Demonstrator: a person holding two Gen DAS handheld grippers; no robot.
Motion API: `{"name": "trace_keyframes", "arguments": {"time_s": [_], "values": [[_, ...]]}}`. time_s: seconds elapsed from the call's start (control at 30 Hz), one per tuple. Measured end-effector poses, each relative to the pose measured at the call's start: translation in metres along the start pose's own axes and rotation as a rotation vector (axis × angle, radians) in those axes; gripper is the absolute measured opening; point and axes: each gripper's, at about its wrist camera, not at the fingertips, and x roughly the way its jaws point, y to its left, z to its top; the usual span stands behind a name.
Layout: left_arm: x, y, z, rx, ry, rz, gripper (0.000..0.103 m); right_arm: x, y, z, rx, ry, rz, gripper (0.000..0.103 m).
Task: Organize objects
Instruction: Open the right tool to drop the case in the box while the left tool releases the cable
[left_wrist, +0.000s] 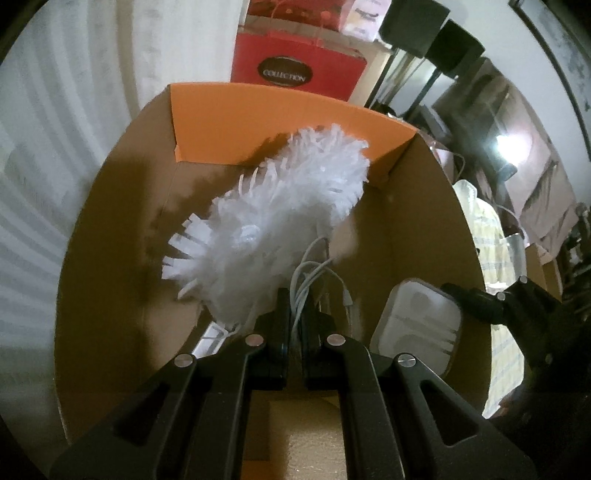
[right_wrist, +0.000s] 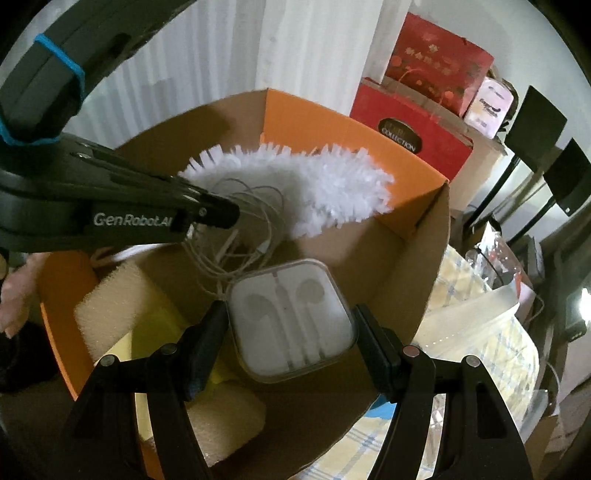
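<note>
An open cardboard box (left_wrist: 110, 258) with orange flaps holds a white fluffy duster (left_wrist: 280, 206). My left gripper (left_wrist: 297, 295) reaches down into the box, shut on a tangle of white earphone cable (left_wrist: 314, 273) that hangs in front of the duster. In the right wrist view the same left gripper (right_wrist: 231, 214) comes in from the left with the cable (right_wrist: 255, 229) looped below it. My right gripper (right_wrist: 290, 308) is shut on a clear square earphone case (right_wrist: 295, 332), a finger pressing each side, held over the box's near right part. That case (left_wrist: 417, 325) also shows at the lower right of the left wrist view.
Pale foam blocks (right_wrist: 110, 306) and something yellow (right_wrist: 159, 332) lie in the box's near left part. Red gift bags (right_wrist: 413, 125) stand behind the box by a white curtain. A checked cloth (right_wrist: 480, 350) and clutter lie to the right. A person's hand (right_wrist: 14, 295) shows at the left edge.
</note>
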Motion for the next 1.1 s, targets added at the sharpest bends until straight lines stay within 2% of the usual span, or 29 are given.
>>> {"name": "trace_keyframes", "arguments": {"time_s": [0.17,0.3,0.47,0.6,0.63,0.7,0.83,0.9,1.0,1.1], "values": [[0.001,-0.003,0.0,0.005,0.008,0.002,0.004,0.002,0.0,0.0,-0.001,0.013,-0.006,0.072],[0.0,-0.004,0.0,0.005,0.007,-0.003,0.004,0.0,-0.006,0.002,0.036,0.027,0.044,0.077],[0.0,-0.008,0.001,0.017,0.022,-0.022,0.004,-0.033,-0.023,0.004,0.144,-0.064,0.082,0.079],[0.004,-0.014,-0.002,0.03,0.046,-0.008,0.007,-0.061,-0.031,0.0,0.185,-0.123,0.053,0.079],[0.004,-0.015,-0.003,0.026,0.042,-0.002,0.009,-0.065,-0.031,-0.001,0.19,-0.133,0.052,0.079],[0.002,-0.015,-0.004,0.013,0.033,-0.005,0.024,-0.075,-0.033,-0.005,0.206,-0.151,0.051,0.079],[-0.007,-0.018,-0.006,0.017,0.016,-0.005,0.035,-0.091,-0.04,-0.015,0.248,-0.174,0.043,0.079],[-0.013,-0.021,-0.006,0.02,0.003,-0.012,0.053,-0.097,-0.043,-0.021,0.273,-0.181,0.044,0.079],[-0.024,-0.026,-0.007,0.009,-0.019,-0.036,0.07,-0.106,-0.055,-0.032,0.317,-0.185,0.039,0.08],[-0.032,-0.032,-0.008,0.006,-0.029,-0.058,0.074,-0.116,-0.067,-0.043,0.356,-0.189,0.019,0.082]]}}
